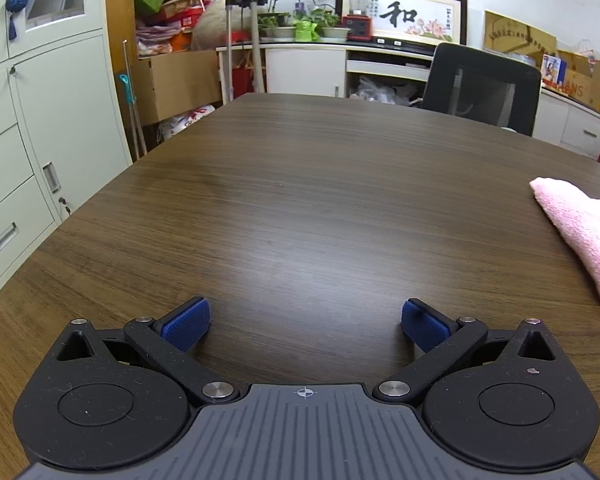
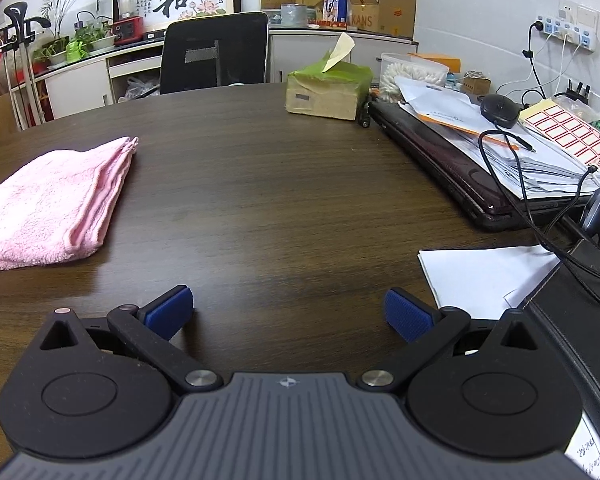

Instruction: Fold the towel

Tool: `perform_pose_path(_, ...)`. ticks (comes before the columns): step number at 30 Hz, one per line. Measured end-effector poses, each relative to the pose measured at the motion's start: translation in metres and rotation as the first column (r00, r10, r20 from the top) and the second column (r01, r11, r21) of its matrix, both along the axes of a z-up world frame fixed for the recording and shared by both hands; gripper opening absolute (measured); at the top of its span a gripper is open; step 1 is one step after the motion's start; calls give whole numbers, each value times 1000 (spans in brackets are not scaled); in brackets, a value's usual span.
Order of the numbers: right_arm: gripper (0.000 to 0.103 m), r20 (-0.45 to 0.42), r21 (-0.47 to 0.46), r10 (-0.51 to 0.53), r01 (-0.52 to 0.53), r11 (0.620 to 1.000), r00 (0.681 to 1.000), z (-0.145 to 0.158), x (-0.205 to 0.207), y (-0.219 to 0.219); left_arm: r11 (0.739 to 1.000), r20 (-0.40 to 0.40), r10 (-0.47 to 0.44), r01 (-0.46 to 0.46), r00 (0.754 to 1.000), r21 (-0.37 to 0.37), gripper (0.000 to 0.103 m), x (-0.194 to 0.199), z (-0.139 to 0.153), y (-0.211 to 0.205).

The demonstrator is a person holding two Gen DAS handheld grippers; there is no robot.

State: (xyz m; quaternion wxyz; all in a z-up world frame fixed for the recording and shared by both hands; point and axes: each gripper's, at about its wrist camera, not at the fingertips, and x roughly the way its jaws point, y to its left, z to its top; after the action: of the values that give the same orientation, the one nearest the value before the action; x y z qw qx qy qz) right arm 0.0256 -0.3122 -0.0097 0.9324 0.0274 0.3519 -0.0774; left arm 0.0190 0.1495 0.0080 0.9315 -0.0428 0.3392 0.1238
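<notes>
A pink towel (image 2: pixel 48 204) lies folded in layers on the dark wooden table (image 2: pixel 260 184), at the left of the right wrist view. It also shows at the right edge of the left wrist view (image 1: pixel 584 232). My left gripper (image 1: pixel 305 322) is open and empty, low over the table, with the towel well to its right. My right gripper (image 2: pixel 288 312) is open and empty, low over the table, with the towel ahead to its left. Neither gripper touches the towel.
A green tissue box (image 2: pixel 326 90) stands at the table's far side. A laptop with papers, a mouse and cables (image 2: pixel 496 148) fills the right side. White paper (image 2: pixel 484 276) lies near right. A black chair (image 1: pixel 482 84) stands behind the table; cabinets (image 1: pixel 32 128) are at left.
</notes>
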Motion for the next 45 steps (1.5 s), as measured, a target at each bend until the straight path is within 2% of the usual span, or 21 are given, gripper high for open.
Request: perform_pose_path(45, 103, -4, 1, 8, -8, 1000, 1000, 2, -1, 0, 1000, -9, 0, 0, 1000, 4, 103, 1, -1, 6)
